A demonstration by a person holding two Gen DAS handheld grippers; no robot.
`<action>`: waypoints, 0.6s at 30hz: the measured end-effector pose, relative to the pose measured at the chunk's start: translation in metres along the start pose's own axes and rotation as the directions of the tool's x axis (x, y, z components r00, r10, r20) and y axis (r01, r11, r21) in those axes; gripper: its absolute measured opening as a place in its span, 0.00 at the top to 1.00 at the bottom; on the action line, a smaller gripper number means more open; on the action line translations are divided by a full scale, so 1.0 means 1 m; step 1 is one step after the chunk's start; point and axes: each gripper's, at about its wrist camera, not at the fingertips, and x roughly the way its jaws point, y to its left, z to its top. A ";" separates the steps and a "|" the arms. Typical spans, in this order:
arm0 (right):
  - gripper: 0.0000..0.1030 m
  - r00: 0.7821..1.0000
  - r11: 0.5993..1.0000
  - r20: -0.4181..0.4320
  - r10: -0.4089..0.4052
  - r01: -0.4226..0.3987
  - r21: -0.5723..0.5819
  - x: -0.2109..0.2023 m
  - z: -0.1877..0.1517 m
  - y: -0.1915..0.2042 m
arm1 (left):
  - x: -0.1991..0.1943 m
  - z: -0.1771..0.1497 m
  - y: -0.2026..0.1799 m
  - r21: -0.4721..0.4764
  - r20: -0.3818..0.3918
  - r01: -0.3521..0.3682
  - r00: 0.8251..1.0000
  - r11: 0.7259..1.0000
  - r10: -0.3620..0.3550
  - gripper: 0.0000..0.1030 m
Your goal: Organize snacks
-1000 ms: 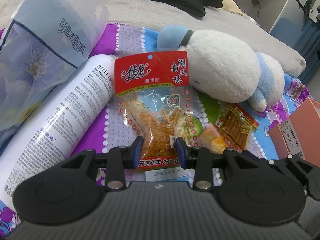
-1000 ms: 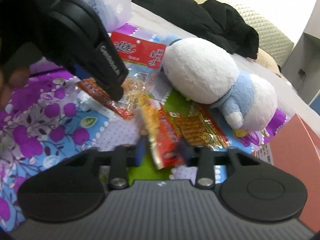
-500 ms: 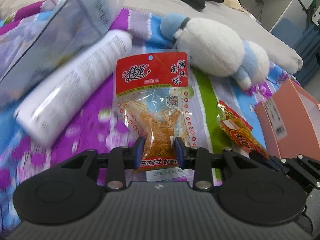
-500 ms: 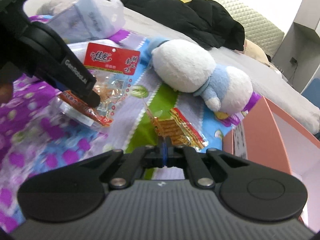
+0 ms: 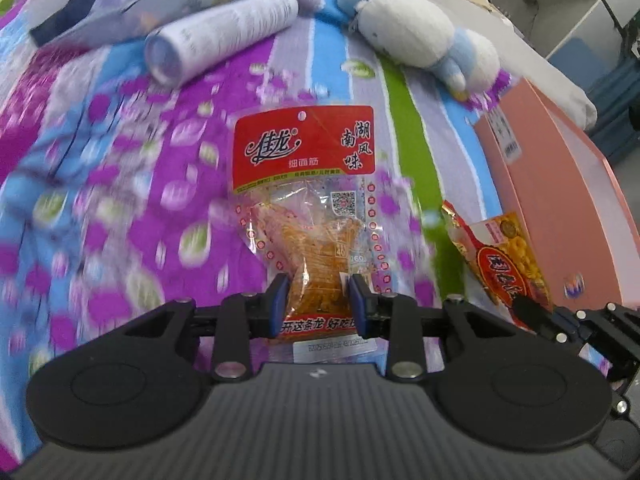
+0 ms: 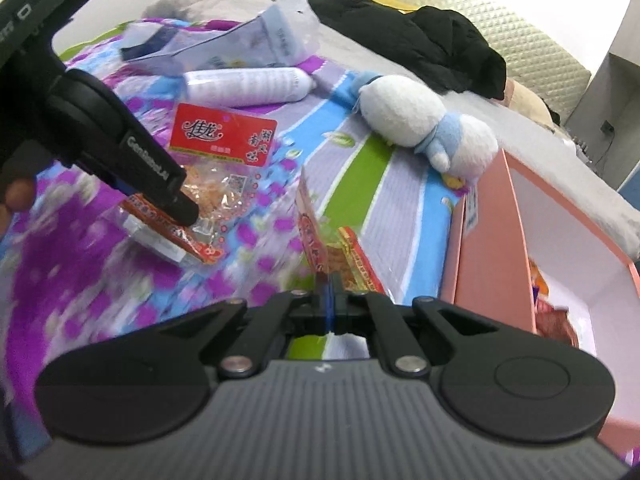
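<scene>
Snack packets in both grippers' fingers

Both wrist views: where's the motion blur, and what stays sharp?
Left wrist view: floral bedspread and white bottle smear, while the left gripper and its red snack bag stay sharp. Right wrist view: bedspread near the lower left is streaked, the right gripper crisp, and the pink box interior glares white.

Two snack packets, one box

Bright indoor light, motion-blurred bedding, fisheye-bent edges, overexposed upper right
</scene>
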 end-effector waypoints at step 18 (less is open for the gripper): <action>0.35 0.971 0.968 -0.154 0.182 -0.149 0.200 -0.066 -0.077 -0.004 | -0.039 -0.078 -0.002 -0.011 -0.042 0.038 0.998 0.999 -0.038 0.29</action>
